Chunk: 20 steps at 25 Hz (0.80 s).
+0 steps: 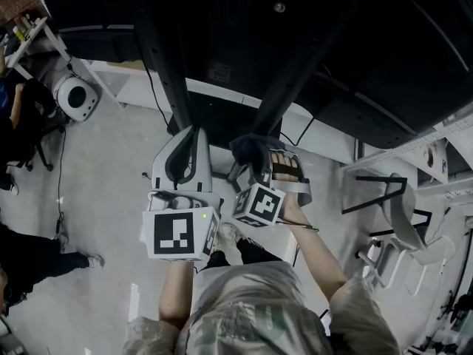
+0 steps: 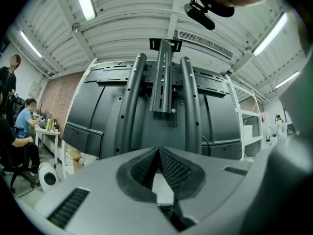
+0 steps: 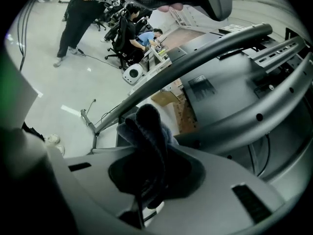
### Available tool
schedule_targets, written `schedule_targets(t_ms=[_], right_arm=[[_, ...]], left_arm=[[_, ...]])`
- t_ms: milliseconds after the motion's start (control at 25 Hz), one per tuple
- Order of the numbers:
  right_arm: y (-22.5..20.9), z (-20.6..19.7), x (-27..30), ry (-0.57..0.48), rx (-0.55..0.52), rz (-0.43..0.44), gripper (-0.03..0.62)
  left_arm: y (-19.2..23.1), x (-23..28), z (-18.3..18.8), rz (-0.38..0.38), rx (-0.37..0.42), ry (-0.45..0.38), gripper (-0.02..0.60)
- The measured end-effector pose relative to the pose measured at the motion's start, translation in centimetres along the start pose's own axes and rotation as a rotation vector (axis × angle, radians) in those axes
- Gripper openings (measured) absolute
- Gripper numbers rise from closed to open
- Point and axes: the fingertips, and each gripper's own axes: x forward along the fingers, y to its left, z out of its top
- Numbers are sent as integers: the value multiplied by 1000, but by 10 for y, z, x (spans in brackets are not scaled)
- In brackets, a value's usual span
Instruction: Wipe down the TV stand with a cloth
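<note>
The TV stand's two black poles (image 1: 164,65) (image 1: 299,69) rise toward me from a white base (image 1: 329,137), with the TV's black back (image 1: 244,28) above. My right gripper (image 1: 255,160) is shut on a dark blue cloth (image 1: 250,146) that bulges out of its jaws (image 3: 149,129), just below one slanting pole (image 3: 210,50). My left gripper (image 1: 192,133) is shut with nothing in it, close beside the right one. It points at the poles (image 2: 133,106) and the mount bracket (image 2: 164,77).
A round white device (image 1: 76,97) sits on the grey floor at left, near a cable (image 1: 59,191). White shelving (image 1: 417,154) and a grey stool (image 1: 399,213) stand at right. People sit at desks (image 2: 24,124) to the left; one stands (image 3: 78,11).
</note>
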Motion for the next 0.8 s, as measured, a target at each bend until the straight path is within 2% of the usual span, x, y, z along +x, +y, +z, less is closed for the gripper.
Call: schedule_targets(t_ms=[440,800], right_arm=[[54,-25,31,56,-9,107,57],[102,-42,62,101,-35,183,57]], left_arm=[[11,11,-32,24,-56,40,15],[35,3,-79,82,-118,109,15]])
